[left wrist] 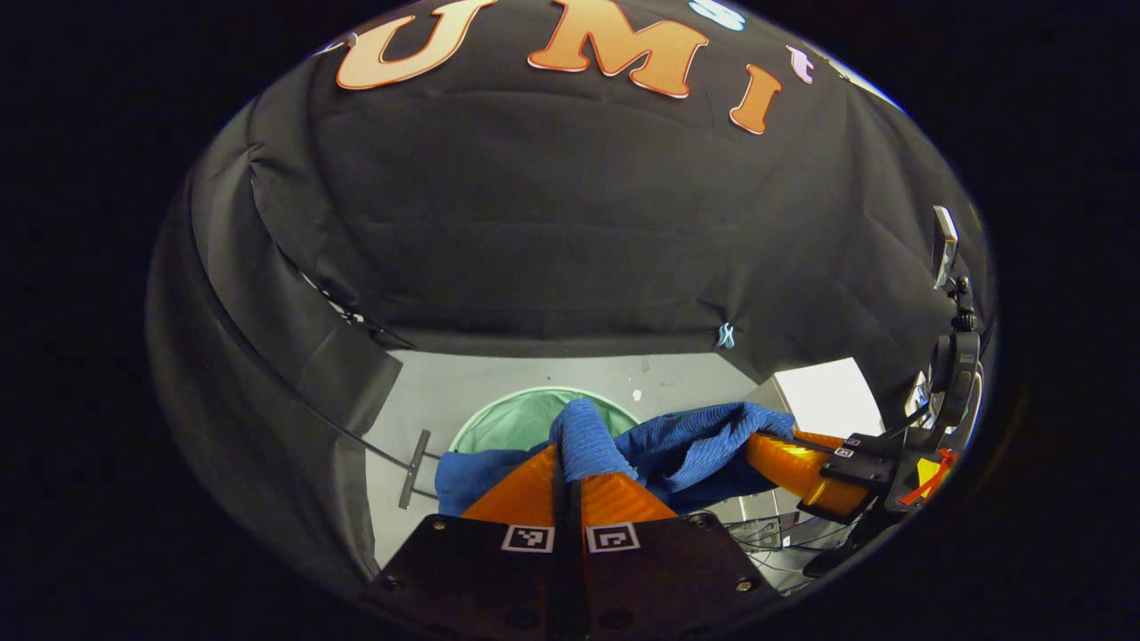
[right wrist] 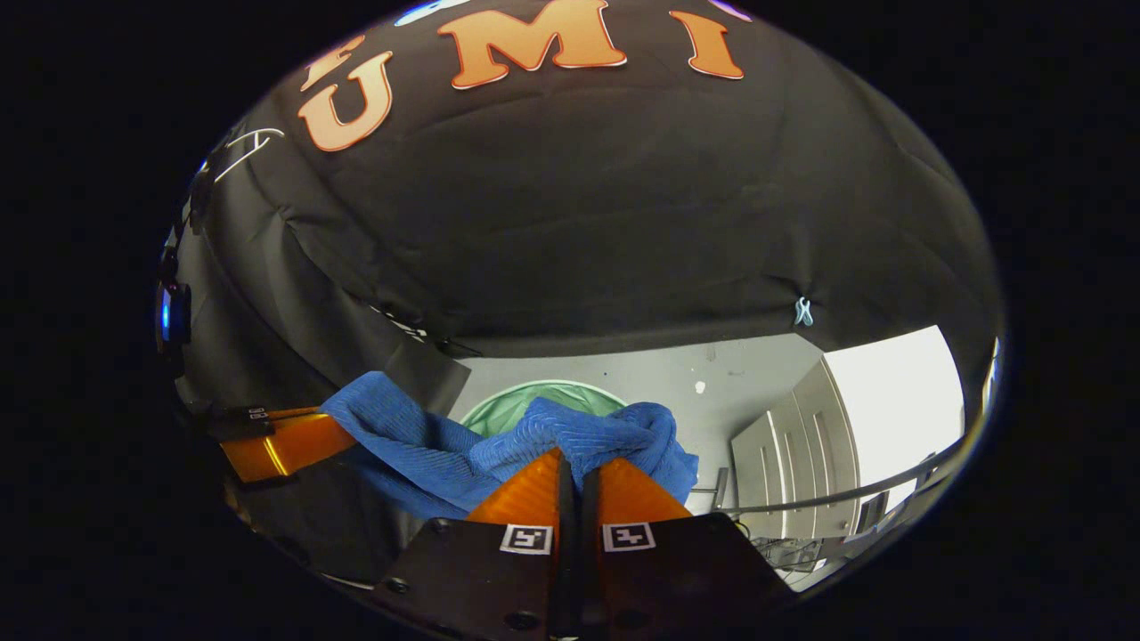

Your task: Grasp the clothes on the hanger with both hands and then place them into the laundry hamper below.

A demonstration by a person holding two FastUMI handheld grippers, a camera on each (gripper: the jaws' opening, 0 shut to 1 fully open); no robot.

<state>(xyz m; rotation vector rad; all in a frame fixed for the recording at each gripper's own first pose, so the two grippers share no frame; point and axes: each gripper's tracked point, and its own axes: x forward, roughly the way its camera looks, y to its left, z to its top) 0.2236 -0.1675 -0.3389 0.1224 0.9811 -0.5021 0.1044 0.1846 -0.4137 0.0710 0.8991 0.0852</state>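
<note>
We've got the blue cloth [left wrist: 686,445] held off the floor between both grippers, sagging in the middle, above and just in front of the green hamper [left wrist: 512,418].

Left gripper [left wrist: 570,458]: fingers closed together on a fold of the cloth, which bunches up over the tips. Right gripper [right wrist: 573,458]: same, pinched shut on the other end, fabric humped over the tips. In the left gripper view we see the right gripper off to the side with cloth draped over its fingers; in the right gripper view the left gripper sits at the far left, cloth trailing from it.

Risks as we judge them:
- Each grip looks like a small pinch of thick ribbed fabric. If one slips, the cloth swings off the other gripper and may land outside the hamper.
- Hamper opening is partly hidden behind the cloth in both views, so we can't confirm we're centred over it. Release too early and the hanging part could catch the rim [right wrist: 499,398] or drop on the grey floor [left wrist: 677,378].
- Uneven release leaves an end draped over the edge.
- Hamper looks light; dragging cloth could tip it.

Hamper contents: the visible inside shows green lining only; the rest is hidden behind the cloth, so we can't tell.
</note>
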